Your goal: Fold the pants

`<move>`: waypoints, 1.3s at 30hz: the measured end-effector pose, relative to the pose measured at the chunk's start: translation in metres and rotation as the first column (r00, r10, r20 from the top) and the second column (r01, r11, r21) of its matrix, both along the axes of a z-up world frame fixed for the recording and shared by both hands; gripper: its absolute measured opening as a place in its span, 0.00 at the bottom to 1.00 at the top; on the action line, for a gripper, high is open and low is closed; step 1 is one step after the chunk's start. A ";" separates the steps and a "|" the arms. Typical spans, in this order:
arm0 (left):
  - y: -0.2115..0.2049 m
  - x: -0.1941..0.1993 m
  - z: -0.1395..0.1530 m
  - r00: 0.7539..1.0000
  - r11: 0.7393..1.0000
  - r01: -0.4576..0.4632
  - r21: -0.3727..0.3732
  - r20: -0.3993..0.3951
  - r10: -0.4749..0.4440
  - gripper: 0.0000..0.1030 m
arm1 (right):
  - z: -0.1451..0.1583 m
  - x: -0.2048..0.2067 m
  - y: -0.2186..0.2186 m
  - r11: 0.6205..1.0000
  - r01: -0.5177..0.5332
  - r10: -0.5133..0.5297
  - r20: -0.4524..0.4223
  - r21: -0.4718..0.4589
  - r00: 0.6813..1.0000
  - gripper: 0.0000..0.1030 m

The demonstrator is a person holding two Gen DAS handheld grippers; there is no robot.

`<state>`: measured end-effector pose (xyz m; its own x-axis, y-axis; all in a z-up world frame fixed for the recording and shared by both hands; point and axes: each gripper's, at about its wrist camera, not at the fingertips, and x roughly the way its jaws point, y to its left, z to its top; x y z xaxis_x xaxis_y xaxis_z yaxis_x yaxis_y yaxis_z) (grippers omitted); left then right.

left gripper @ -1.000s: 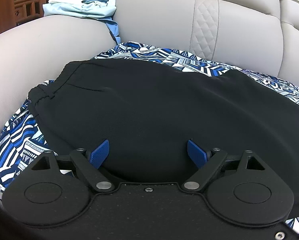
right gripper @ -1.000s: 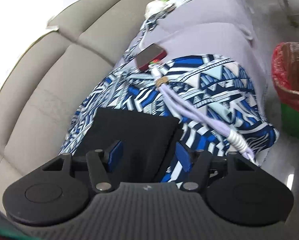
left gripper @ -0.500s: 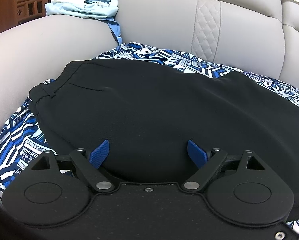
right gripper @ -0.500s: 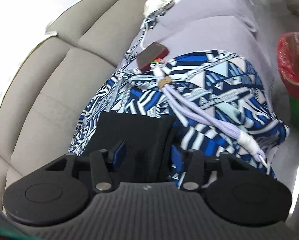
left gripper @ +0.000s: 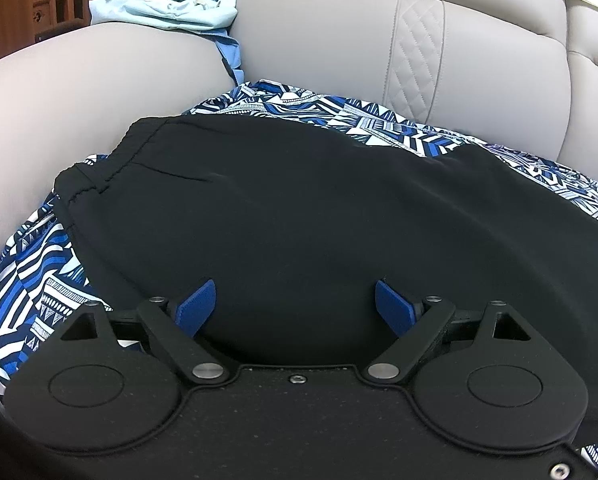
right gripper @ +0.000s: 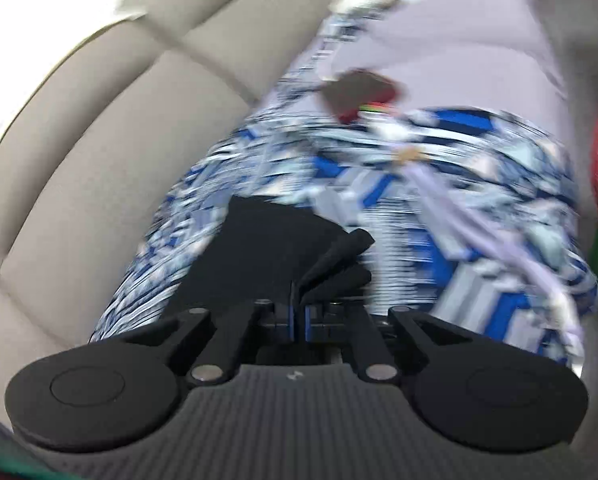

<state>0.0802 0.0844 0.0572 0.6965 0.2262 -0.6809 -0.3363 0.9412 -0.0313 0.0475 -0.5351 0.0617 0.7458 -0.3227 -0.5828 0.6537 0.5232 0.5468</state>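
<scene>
the pants (left gripper: 319, 216) lie flat on the patterned cloth (left gripper: 31, 276) over the sofa (left gripper: 331, 40), waistband toward the armrest. our left gripper (left gripper: 295, 308) hovers low over their near edge, jaws spread wide, probably to steady or take that side for the fold. our right gripper (right gripper: 297, 318) has its jaws pressed together, pinching the leg hem (right gripper: 331, 256), which fans up from the pads. half a second ago those jaws were apart; now they have closed, and the blur suggests motion.
</scene>
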 end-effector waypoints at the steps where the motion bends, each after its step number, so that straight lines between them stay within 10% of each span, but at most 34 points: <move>1: 0.000 0.000 0.000 1.000 1.000 0.001 0.000 0.002 -0.001 0.84 | 0.010 0.016 0.014 0.998 -0.046 0.047 0.005 -0.030 0.999 0.09; 6: 0.003 -0.002 0.000 1.000 1.000 0.011 -0.012 0.005 -0.011 0.83 | 0.055 0.093 0.150 0.866 -0.447 0.457 -0.010 -0.223 0.890 0.08; 11: 0.014 -0.006 0.006 1.000 0.998 0.014 -0.065 0.013 -0.013 0.71 | 0.044 0.110 0.316 0.509 -0.816 0.832 -0.089 -0.274 0.548 0.06; 14: 0.026 -0.010 0.013 0.999 0.989 0.022 -0.145 0.028 -0.018 0.64 | 0.017 0.095 0.376 0.349 -0.893 0.892 -0.190 -0.283 0.409 0.06; 18: 0.035 -0.013 0.020 0.998 0.977 0.059 -0.207 0.049 -0.050 0.61 | -0.006 0.067 0.405 0.267 -0.917 0.903 -0.254 -0.297 0.345 0.08; 24: 0.027 -0.015 0.038 0.989 0.970 0.131 -0.206 0.099 -0.113 0.61 | -0.004 0.031 0.425 0.128 -0.906 0.921 -0.290 -0.404 0.260 0.60; 29: 0.008 -0.014 0.051 0.971 0.955 0.220 -0.196 0.140 -0.195 0.61 | 0.003 0.006 0.409 0.141 -0.899 0.930 -0.256 -0.415 0.264 0.63; 39: -0.053 0.022 0.027 0.948 0.916 0.313 -0.251 0.020 -0.318 0.65 | 0.002 -0.018 0.336 0.379 -0.747 0.748 -0.294 -0.546 0.595 0.70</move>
<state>0.1020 0.0315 0.0842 0.6892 -0.1809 -0.7017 -0.0261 0.9615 -0.2735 0.0292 -0.1991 0.0634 0.8576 0.1183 -0.5005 -0.1645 0.9852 -0.0490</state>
